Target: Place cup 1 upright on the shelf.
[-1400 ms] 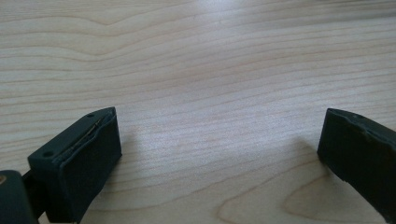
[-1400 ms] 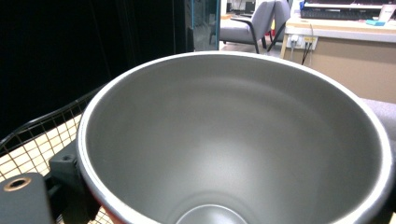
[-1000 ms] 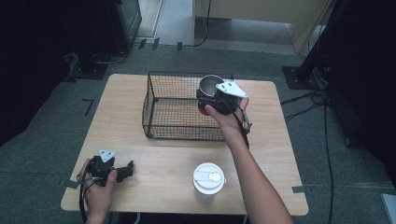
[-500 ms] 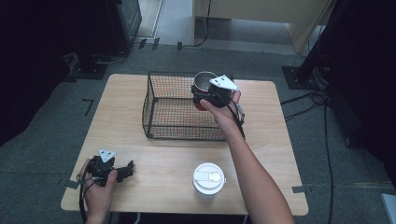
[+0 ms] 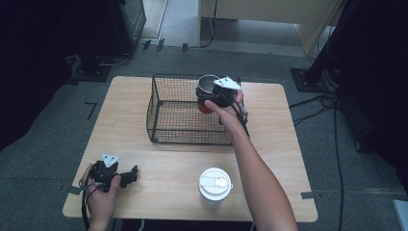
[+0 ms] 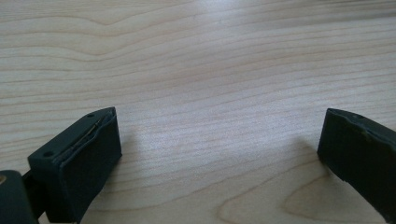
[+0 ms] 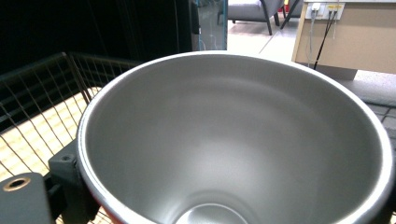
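Wooden table (image 5: 144,173) bears wire basket (image 5: 168,115), lidded cup (image 5: 215,183).

Your high view sits up above your side of the table (image 5: 163,178), looking forward and down at the whole top plus the floor behind. The left gripper view hugs the bare wood (image 6: 210,70) super close, while the right gripper view stares straight into the metal cup (image 7: 233,140), sharing the wire basket (image 5: 166,120) with the overhead.
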Available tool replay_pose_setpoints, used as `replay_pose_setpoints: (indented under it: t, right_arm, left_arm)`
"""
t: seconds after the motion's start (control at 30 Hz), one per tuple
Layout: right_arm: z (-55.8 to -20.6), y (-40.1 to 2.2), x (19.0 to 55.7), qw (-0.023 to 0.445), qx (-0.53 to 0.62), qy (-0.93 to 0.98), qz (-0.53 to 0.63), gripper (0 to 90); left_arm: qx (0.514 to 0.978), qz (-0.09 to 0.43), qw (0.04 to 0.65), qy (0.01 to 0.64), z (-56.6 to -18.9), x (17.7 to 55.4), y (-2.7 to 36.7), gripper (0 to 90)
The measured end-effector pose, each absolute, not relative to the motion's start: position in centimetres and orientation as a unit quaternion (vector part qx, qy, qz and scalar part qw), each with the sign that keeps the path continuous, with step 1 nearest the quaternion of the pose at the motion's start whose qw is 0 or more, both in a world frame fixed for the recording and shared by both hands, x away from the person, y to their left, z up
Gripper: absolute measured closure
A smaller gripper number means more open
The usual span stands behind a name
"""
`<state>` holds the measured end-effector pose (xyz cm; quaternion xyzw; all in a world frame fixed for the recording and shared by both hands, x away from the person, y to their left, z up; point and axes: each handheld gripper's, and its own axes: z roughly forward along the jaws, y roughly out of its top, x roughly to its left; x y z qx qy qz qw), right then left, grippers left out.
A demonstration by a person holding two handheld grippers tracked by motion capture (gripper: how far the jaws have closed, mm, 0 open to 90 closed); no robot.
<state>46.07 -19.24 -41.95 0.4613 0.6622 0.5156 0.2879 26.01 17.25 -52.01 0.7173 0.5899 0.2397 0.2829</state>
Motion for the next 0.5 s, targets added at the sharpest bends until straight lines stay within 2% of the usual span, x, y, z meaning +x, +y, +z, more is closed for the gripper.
replay_pose_setpoints:
  t: [0.23,0.5]
  right_arm:
    - [-43.4,-19.0,46.9,0.296,0.463,0.670,0.499,7.2]
    - [-44.7,-18.8,47.3,0.273,0.463,0.696,0.476,7.1]
  left_arm:
    - [0.717,0.240,0.283,0.590,-52.0,26.0,17.3,0.2]
    - [0.717,0.240,0.283,0.590,-52.0,26.0,17.2,0.2]
